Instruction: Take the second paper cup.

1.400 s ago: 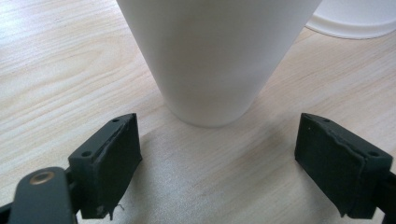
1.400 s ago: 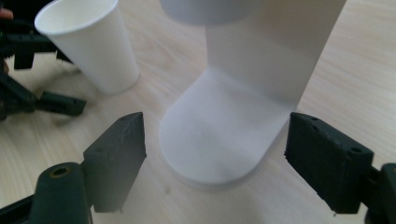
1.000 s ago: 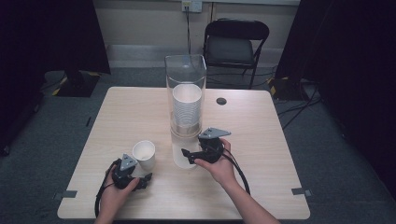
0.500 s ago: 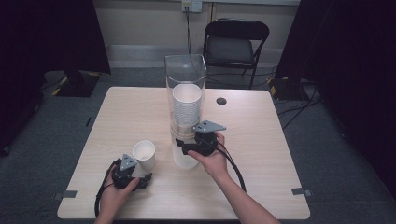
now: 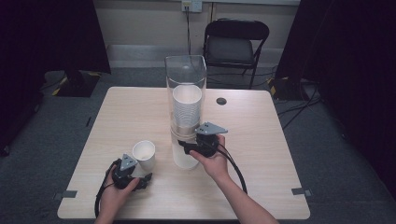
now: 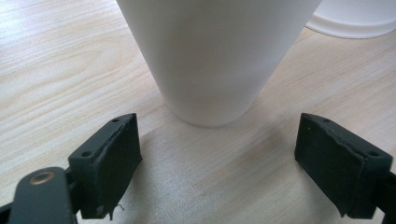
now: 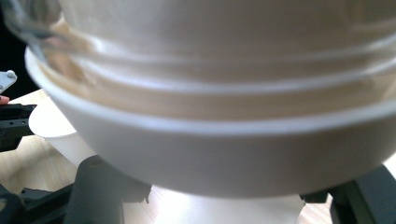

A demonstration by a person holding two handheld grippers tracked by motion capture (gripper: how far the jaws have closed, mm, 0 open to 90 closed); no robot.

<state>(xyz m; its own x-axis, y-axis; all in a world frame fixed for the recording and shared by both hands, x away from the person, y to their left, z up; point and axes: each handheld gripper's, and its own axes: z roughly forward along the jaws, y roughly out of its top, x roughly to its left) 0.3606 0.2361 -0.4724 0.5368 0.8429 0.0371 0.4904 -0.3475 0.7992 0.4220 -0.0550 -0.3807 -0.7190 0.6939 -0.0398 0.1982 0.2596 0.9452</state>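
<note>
- White bottom cup (image 5: 185, 157) under the clear dispenser tube (image 5: 186, 88), right gripper (image 5: 187, 148) clamped on it — a tilted pull could jam the stack.
- Left gripper (image 6: 219, 154) view: jaws wide, loose cup (image 6: 215, 56) just ahead, untouched — a nudge tips it.
- Right gripper view: cup rim (image 7: 219, 154) close up — grip may crush it.

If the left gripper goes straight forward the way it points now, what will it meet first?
Most likely the single white cup standing directly ahead of the open left gripper. The cup's base sits centred just beyond the fingertips, so it would probably slide in between the jaws.
</note>
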